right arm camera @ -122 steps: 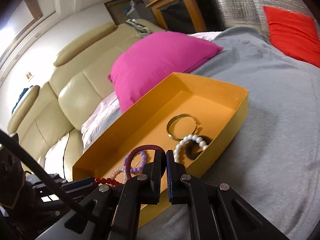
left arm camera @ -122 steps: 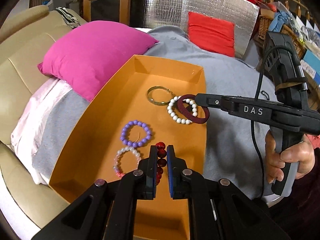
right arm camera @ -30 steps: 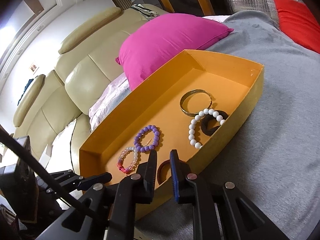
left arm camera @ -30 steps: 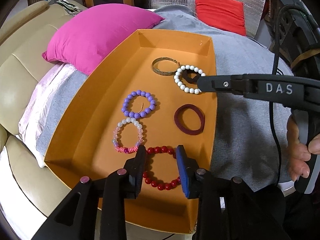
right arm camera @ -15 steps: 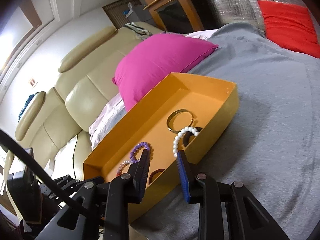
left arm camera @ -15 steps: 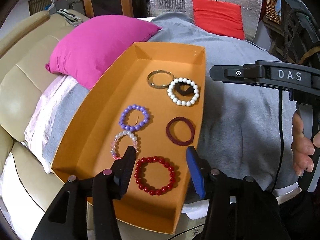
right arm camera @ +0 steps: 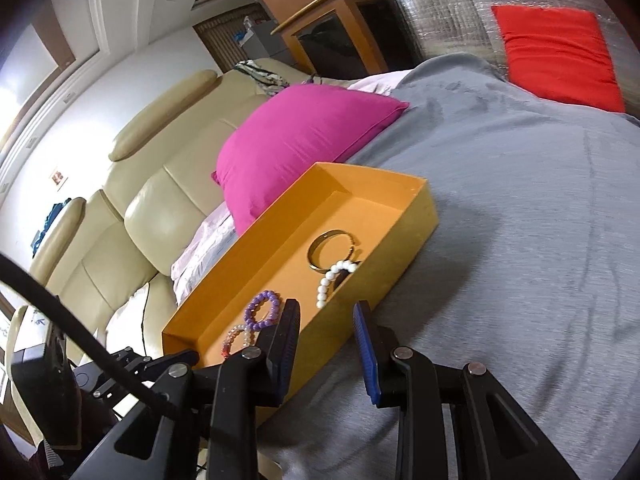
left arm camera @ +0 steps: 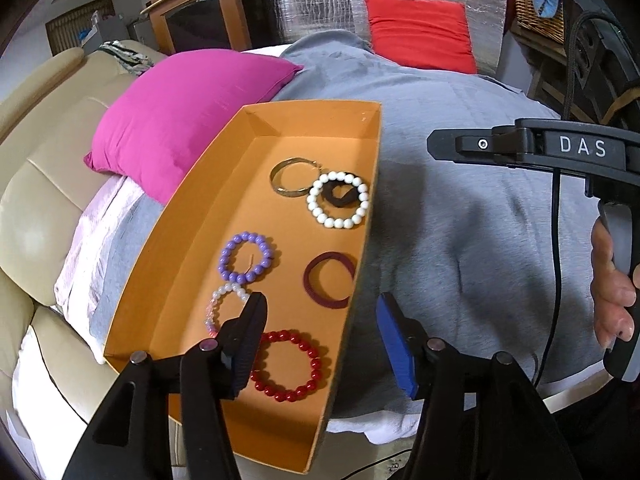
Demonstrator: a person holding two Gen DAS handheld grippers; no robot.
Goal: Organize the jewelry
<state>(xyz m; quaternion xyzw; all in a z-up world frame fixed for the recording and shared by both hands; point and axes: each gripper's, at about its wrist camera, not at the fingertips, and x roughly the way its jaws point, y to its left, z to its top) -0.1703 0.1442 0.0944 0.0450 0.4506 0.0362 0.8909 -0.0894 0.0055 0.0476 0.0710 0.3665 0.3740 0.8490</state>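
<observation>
An orange tray [left arm camera: 176,216] sits on the grey blanket [left arm camera: 460,240], its left wall beside a pink cushion [left arm camera: 180,120]. Along that wall lie a purple bead bracelet [left arm camera: 246,257] and a pale pink one [left arm camera: 224,304]. By the far right edge are a gold bangle [left arm camera: 290,178] and white beads [left arm camera: 338,199]. A maroon band [left arm camera: 329,279] and red beads [left arm camera: 286,365] lie nearer. The left gripper [left arm camera: 320,346] has just been opening and hangs empty, jaws wide, over the tray's near right edge. The right gripper [right arm camera: 326,344] is parted, empty, at the tray's outer wall.
</observation>
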